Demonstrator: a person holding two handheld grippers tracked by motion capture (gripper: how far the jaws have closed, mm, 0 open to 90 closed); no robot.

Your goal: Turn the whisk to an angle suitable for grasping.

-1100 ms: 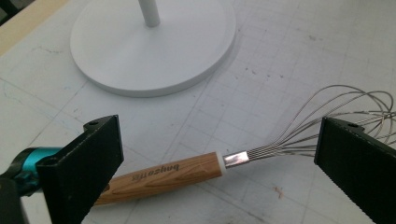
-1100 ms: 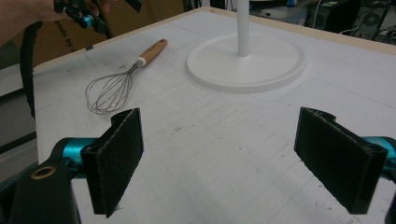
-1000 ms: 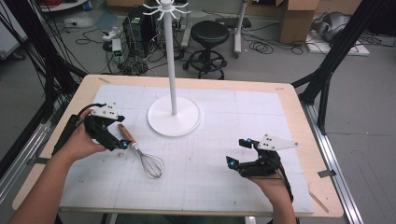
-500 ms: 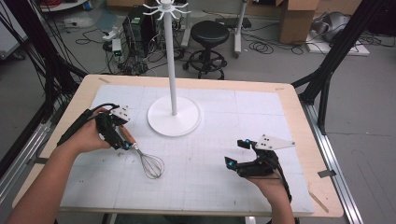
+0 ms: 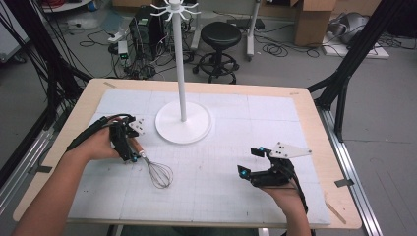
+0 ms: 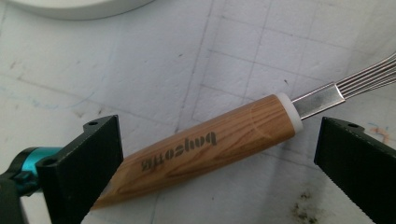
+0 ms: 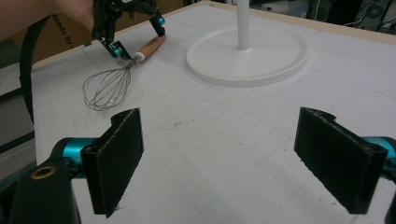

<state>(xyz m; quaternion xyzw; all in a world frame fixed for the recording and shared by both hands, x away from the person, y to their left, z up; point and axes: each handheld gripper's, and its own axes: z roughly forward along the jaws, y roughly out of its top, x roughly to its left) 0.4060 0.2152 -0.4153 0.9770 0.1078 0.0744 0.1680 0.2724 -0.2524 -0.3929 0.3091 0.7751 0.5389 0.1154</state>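
Left gripper (image 5: 129, 145) is held low over the whisk (image 5: 156, 169), jaws spread wide and straddling the wooden handle (image 6: 201, 151). In the left gripper view the handle is seen lying diagonally between the two jaws, clear of both pads; nothing is clamped. The handle's narrow end is seen close to one jaw, contact there cannot be judged. The white collar and metal ferrule are seen near the other jaw, a gap visible.

The whisk is laid flat on the white mat (image 5: 221, 147), handle end toward the left hand (image 5: 101, 145), wire loops pointed toward the middle of the table, just beside the round base of the white stand (image 5: 183, 122).

Right gripper (image 5: 253, 162) is held over bare mat at the right side, well apart from the whisk. Its jaws are fully parted, nothing held or touched between them; in the right gripper view only mat is seen in the gap, with whisk (image 7: 109, 84) and stand base (image 7: 247, 56) farther off.
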